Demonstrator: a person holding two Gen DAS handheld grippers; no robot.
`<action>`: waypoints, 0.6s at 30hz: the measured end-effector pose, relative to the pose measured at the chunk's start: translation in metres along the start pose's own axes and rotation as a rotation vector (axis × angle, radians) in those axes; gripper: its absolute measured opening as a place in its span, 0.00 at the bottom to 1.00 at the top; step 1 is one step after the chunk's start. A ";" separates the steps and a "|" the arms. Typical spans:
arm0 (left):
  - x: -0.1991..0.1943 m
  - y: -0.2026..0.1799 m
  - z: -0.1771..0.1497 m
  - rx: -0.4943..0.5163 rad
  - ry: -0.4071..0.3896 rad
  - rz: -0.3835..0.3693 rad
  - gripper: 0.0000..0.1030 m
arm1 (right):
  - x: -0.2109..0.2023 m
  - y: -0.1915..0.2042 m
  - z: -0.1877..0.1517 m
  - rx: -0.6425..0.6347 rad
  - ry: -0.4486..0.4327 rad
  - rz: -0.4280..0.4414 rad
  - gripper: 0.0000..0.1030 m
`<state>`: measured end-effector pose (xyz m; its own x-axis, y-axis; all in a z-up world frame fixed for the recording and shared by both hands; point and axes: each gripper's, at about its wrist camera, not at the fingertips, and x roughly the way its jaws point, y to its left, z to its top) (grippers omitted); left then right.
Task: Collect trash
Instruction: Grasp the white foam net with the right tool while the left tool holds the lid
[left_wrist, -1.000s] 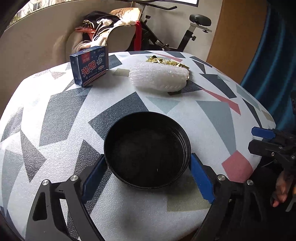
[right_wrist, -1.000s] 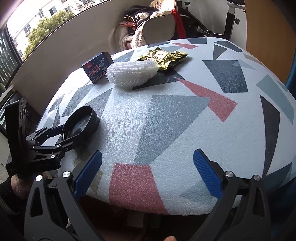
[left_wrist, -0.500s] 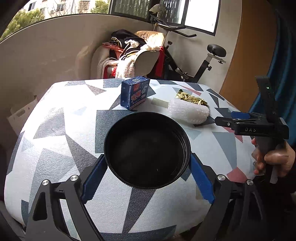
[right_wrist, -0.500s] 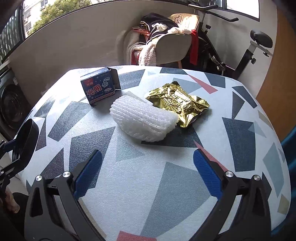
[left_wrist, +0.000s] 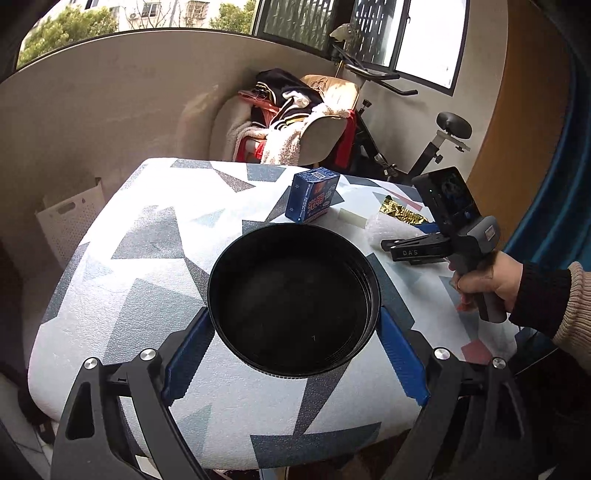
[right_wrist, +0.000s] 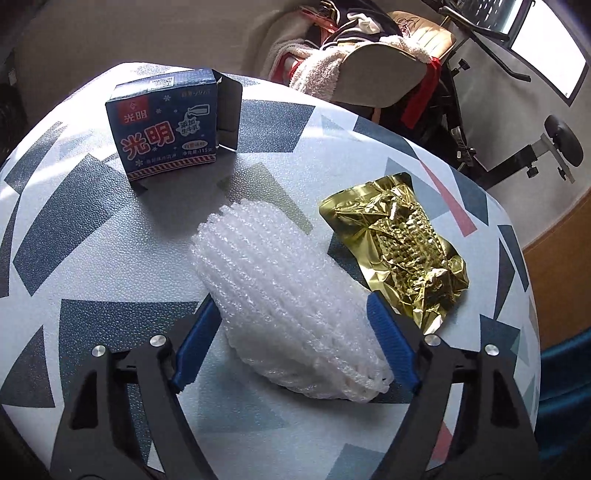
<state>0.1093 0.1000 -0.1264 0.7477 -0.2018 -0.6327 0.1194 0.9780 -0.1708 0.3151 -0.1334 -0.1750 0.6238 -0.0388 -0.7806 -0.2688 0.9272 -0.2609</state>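
Foam net (right_wrist: 291, 299) lying mid-frame, long axis running upper left to lower right, sitting right between the closing right gripper (right_wrist: 295, 343) pads, left gripper (left_wrist: 295, 347) clamping a black bowl (left_wrist: 293, 304).

Trash on the patterned table, three pieces plus collecting bowl.
We note a white foam net sleeve (right_wrist: 291, 306) lying flat, a crumpled gold foil wrapper (right_wrist: 399, 251) just beside it, touching or overlapping its edge, and a blue carton (right_wrist: 166, 125) upright, end flap open, apart. Black round bowl (left_wrist: 293, 304) empty, raised above the table.
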 end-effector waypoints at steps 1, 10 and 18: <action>-0.001 -0.001 -0.002 -0.004 -0.001 -0.004 0.84 | -0.003 -0.001 -0.001 0.002 -0.003 0.010 0.64; -0.015 -0.019 -0.010 0.021 0.000 -0.051 0.84 | -0.073 -0.007 -0.041 0.047 -0.126 0.167 0.47; -0.031 -0.050 -0.027 0.072 0.022 -0.090 0.84 | -0.125 -0.022 -0.114 0.281 -0.171 0.331 0.47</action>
<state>0.0622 0.0564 -0.1189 0.7177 -0.2895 -0.6334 0.2327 0.9569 -0.1737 0.1588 -0.1915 -0.1364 0.6561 0.3165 -0.6851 -0.2795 0.9452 0.1690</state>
